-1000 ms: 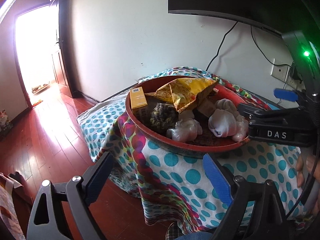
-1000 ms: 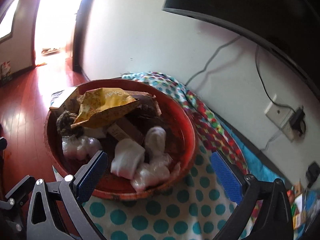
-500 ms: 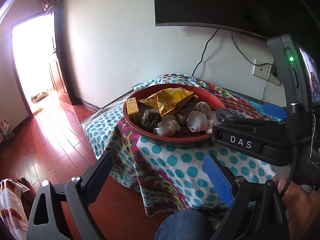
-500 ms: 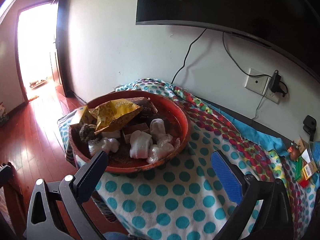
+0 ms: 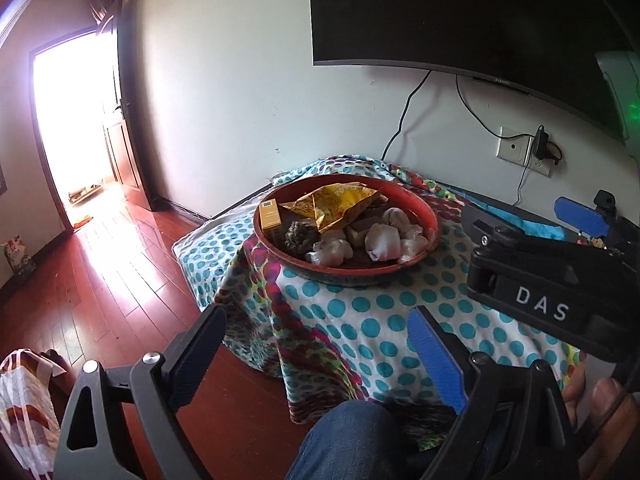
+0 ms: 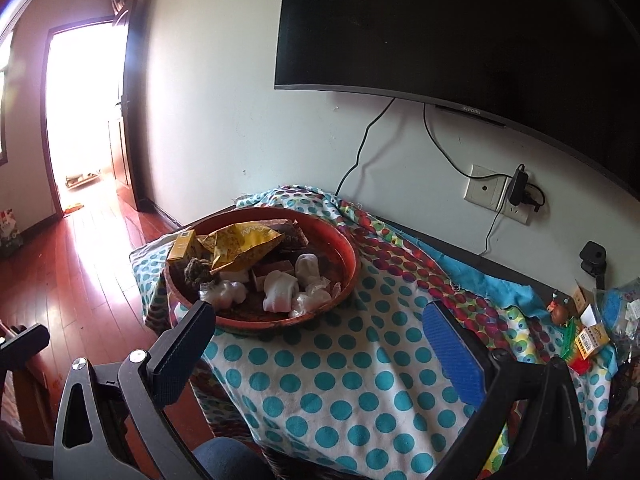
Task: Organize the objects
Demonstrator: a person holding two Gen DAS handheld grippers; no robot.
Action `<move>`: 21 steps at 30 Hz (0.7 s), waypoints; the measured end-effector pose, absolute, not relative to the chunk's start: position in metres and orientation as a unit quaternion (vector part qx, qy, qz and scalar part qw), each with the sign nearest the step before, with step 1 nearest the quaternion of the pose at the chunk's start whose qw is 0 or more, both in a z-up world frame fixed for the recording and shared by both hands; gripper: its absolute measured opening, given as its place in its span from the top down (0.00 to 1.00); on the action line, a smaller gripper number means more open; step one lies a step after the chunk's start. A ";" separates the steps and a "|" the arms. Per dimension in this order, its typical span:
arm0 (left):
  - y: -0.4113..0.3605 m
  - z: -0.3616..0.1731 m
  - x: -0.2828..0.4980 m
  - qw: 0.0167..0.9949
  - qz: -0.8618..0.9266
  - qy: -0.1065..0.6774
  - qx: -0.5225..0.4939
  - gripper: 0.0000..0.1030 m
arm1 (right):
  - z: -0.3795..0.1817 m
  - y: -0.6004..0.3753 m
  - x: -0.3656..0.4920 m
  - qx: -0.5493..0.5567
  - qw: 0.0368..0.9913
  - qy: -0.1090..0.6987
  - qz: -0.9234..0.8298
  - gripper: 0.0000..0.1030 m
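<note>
A round red tray [image 5: 428,216] [image 6: 348,256] sits on a table covered with a dotted cloth [image 5: 372,320] [image 6: 340,368]. In it lie a yellow snack bag [image 5: 340,204] [image 6: 244,244], a small yellow box [image 5: 269,216] [image 6: 182,246], a dark knitted ball [image 5: 300,234], and several white wrapped bundles [image 5: 382,238] [image 6: 280,290]. My left gripper [image 5: 316,352] is open and empty, low in front of the table. My right gripper [image 6: 320,344] is open and empty, held back over the cloth; it also shows in the left wrist view [image 5: 532,256].
A dark TV [image 6: 460,32] hangs on the wall above a socket with a plug [image 6: 500,192]. Small boxes and packets [image 6: 588,332] lie at the table's right end. An open doorway [image 5: 68,128] and wooden floor are to the left. My knee [image 5: 348,440] is below.
Both grippers have pulled back and up from the tray, so it looks smaller and farther. Both stay open and empty.
</note>
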State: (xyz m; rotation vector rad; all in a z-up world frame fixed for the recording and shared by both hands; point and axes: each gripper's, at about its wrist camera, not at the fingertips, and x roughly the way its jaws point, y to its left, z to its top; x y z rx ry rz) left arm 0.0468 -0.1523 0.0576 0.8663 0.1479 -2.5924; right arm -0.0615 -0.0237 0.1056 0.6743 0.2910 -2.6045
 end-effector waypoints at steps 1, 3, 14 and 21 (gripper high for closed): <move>-0.153 0.056 0.047 0.207 -0.926 0.052 0.313 0.09 | 0.105 -0.024 -0.061 0.243 0.217 0.105 -0.940 0.00; -0.156 0.053 0.045 0.209 -0.922 0.055 0.322 0.09 | 0.103 -0.024 -0.060 0.245 0.220 0.102 -0.939 0.00; -0.175 0.041 0.049 0.253 -0.905 0.098 0.328 0.09 | 0.087 -0.020 -0.067 0.266 0.225 0.089 -0.933 0.00; -0.168 0.045 0.052 0.245 -0.912 0.074 0.322 0.09 | 0.089 -0.026 -0.059 0.259 0.230 0.101 -0.932 0.00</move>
